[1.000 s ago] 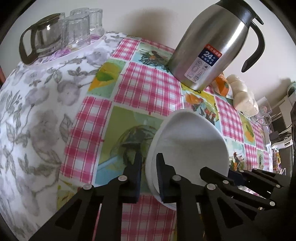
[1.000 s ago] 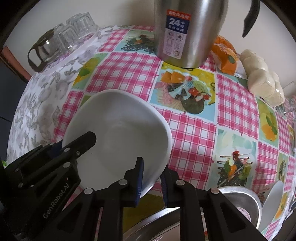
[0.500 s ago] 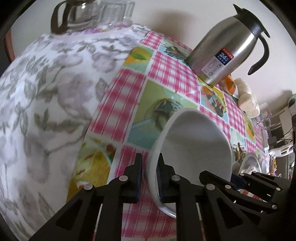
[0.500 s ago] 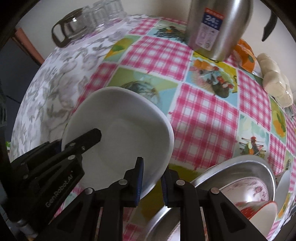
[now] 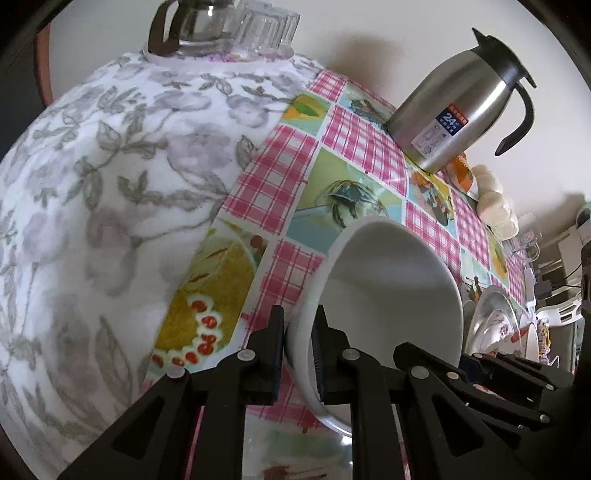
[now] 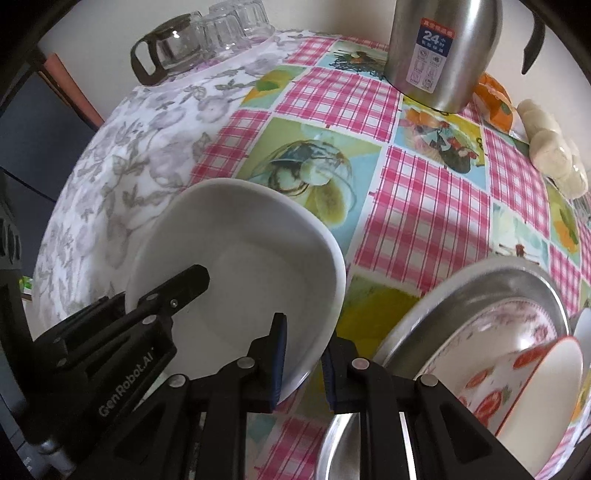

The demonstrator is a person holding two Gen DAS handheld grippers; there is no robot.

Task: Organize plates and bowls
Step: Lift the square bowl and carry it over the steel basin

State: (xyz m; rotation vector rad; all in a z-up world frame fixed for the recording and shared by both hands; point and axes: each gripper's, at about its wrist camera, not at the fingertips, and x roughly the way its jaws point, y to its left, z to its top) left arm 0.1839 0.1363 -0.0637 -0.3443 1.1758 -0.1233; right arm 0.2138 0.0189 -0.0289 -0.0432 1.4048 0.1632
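Observation:
Both grippers hold one white bowl [image 6: 243,266] above the chequered tablecloth. My right gripper [image 6: 303,354] is shut on the bowl's near right rim. My left gripper [image 5: 299,350] is shut on the opposite rim of the white bowl [image 5: 391,280], which is tilted here with its hollow facing right. The left gripper's fingers [image 6: 173,291] also show in the right wrist view, reaching over the bowl's left rim. At the lower right a metal basin [image 6: 480,284] holds a flowered plate [image 6: 491,332] and a tomato-patterned bowl [image 6: 532,387].
A steel thermos jug [image 6: 439,51] stands at the back of the table. A glass pot and upturned glasses [image 6: 207,33] sit on the grey-flowered cloth [image 5: 110,184] at the back left. An orange packet [image 6: 496,99] and a bag of white buns [image 6: 554,155] lie at the right.
Both grippers have carried the white bowl leftward, towards the grey-flowered cloth. The thermos has drawn away and the metal basin has come into the right wrist view. Both grips are unchanged.

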